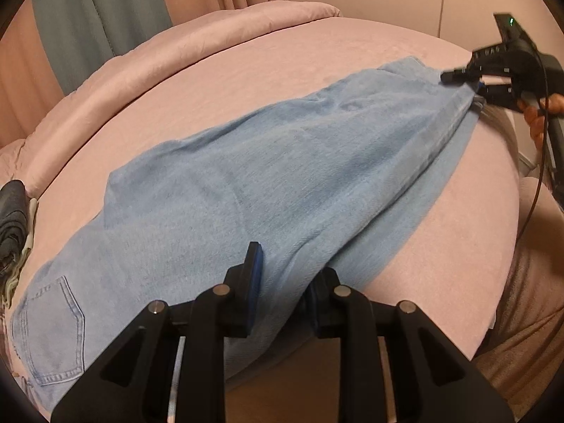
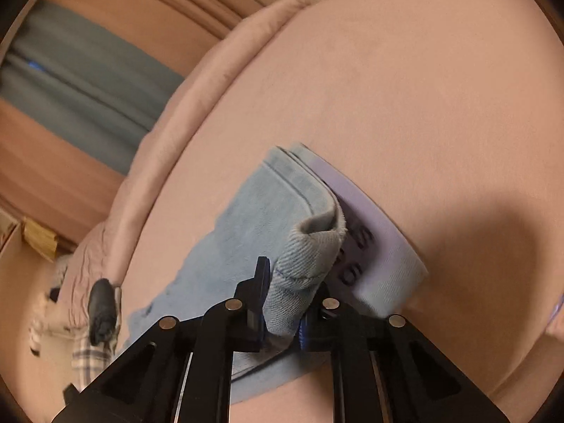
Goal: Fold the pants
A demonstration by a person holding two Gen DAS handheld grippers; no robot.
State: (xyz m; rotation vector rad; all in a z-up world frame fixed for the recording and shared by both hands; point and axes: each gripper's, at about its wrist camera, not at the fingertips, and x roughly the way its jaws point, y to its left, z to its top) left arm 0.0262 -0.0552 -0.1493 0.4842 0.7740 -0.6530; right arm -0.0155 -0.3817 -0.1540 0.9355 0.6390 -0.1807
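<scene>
Pants: we see light blue jeans (image 1: 268, 176) spread lengthwise across a pink bed (image 1: 317, 56), the waist end with a stitched back pocket (image 1: 53, 328) nearest the left wrist camera, the leg ends far off at the upper right.

Left claw (image 1: 282, 282): narrow, and closed on a raised ridge of denim near the seat of the jeans — cloth bulges up between its blue pads.

Right claw (image 2: 285, 299): nearly closed, pinching the bunched hems (image 2: 310, 253) of the legs; in the left wrist view we find it at the far end of the jeans (image 1: 458, 77), with a person's hand (image 1: 537, 112) on its grip.

Writing: a pale lilac sheet or cloth (image 2: 380, 246) lies beside the held hems, bearing dark characters — we think rounded letters or digits, but the blur keeps us from reading them.

Surroundings: a dark folded garment (image 1: 12, 225) sits at the bed's left edge; grey-green and peach curtains (image 1: 98, 17) hang behind.
</scene>
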